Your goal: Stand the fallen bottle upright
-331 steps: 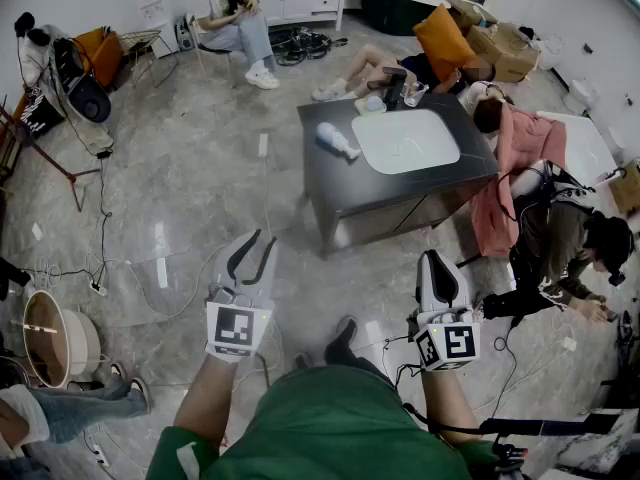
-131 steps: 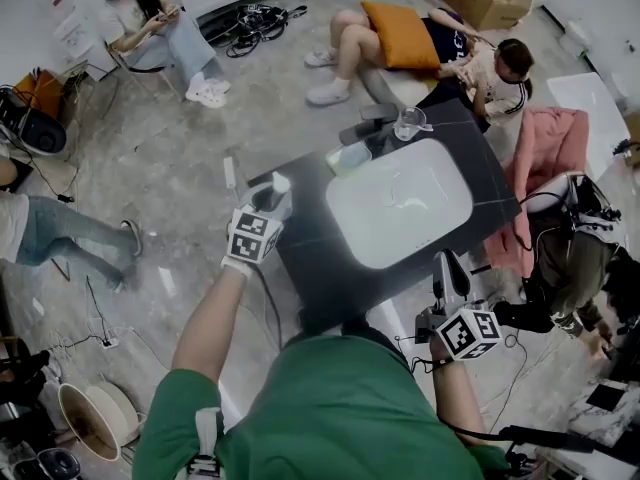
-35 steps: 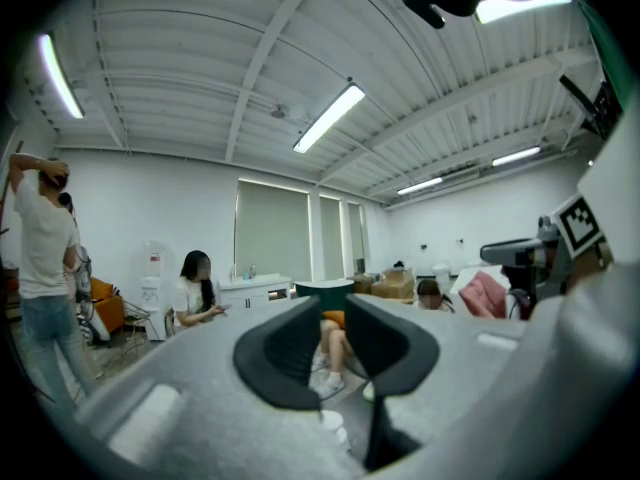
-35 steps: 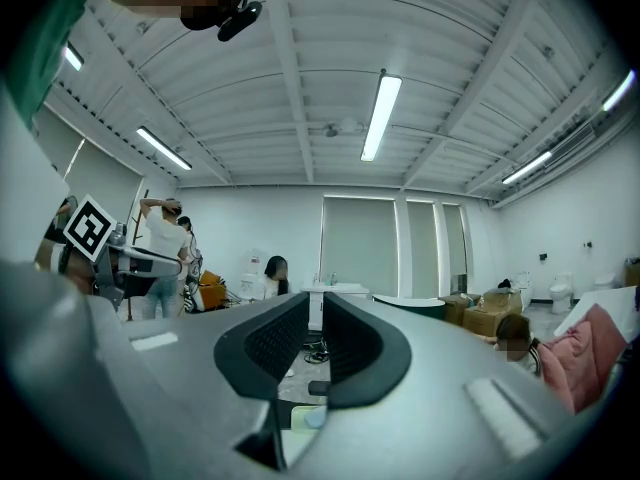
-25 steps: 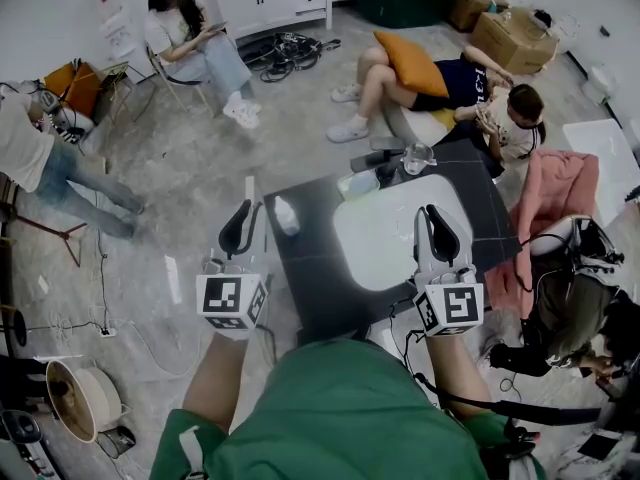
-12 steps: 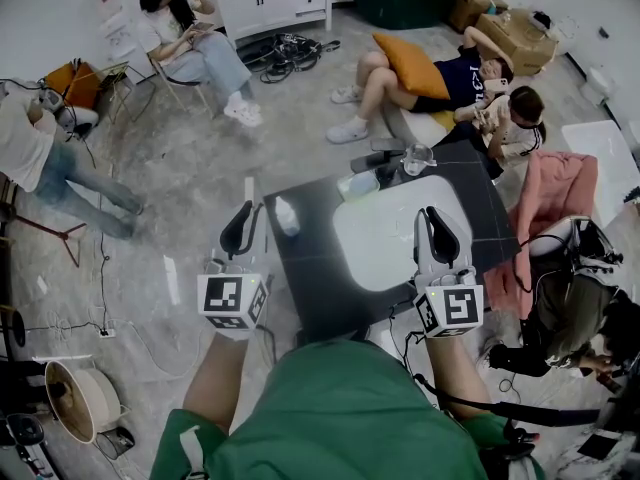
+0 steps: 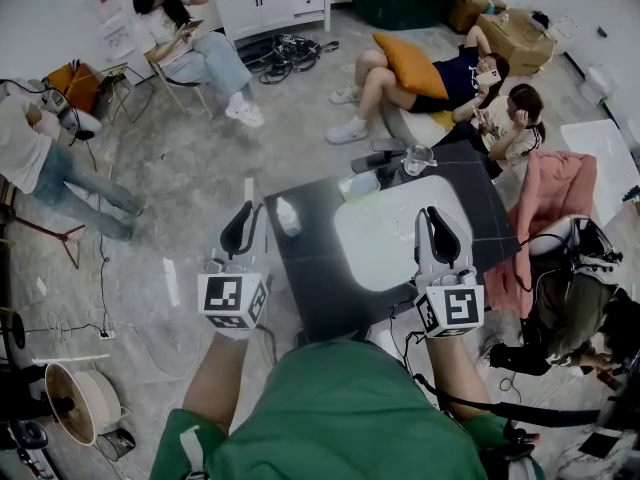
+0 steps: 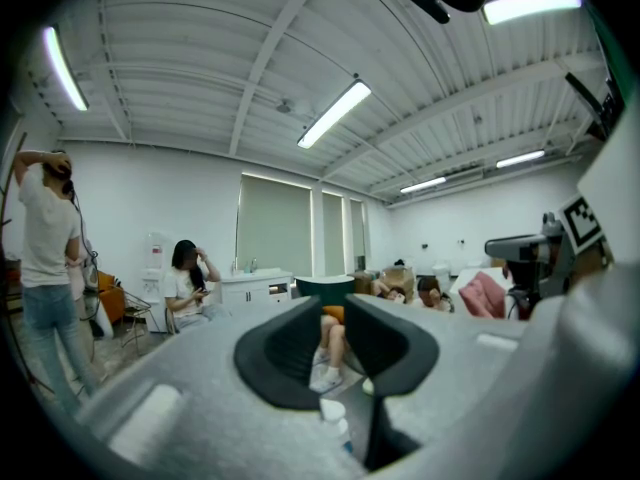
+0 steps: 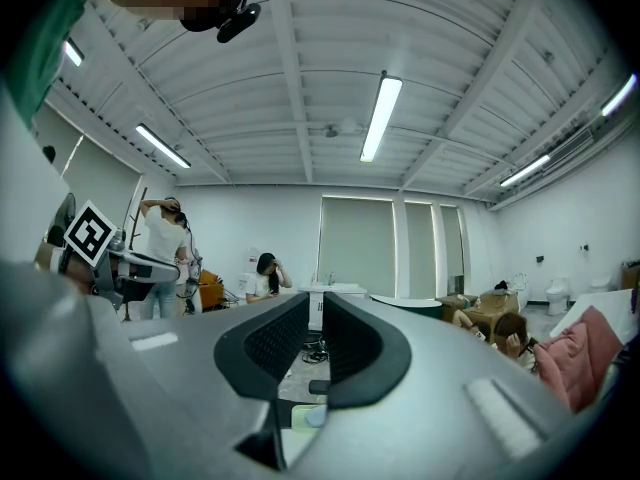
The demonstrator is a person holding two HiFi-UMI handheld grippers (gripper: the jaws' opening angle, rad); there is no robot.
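A small white bottle (image 7: 287, 216) stands upright near the left edge of the dark table (image 7: 320, 280). My left gripper (image 7: 247, 209) hangs level just left of the table and apart from the bottle, its jaws shut with nothing in them. In the left gripper view the bottle's cap (image 8: 334, 416) shows below the shut left gripper (image 8: 330, 334). My right gripper (image 7: 431, 213) hovers over the white basin (image 7: 390, 230); its jaws stand together and hold nothing, as the right gripper view also shows for this gripper (image 9: 315, 343).
A clear jug (image 7: 416, 158), a pale green container (image 7: 357, 183) and a dark object (image 7: 380, 160) sit at the table's far edge. Several people sit or stand on the floor around it. Cables (image 7: 105, 268) and a fan (image 7: 75, 403) lie at the left.
The bottle lay on its side in the oldest frame and my left gripper then held it; now it stands upright and free. Over the last second neither gripper moved.
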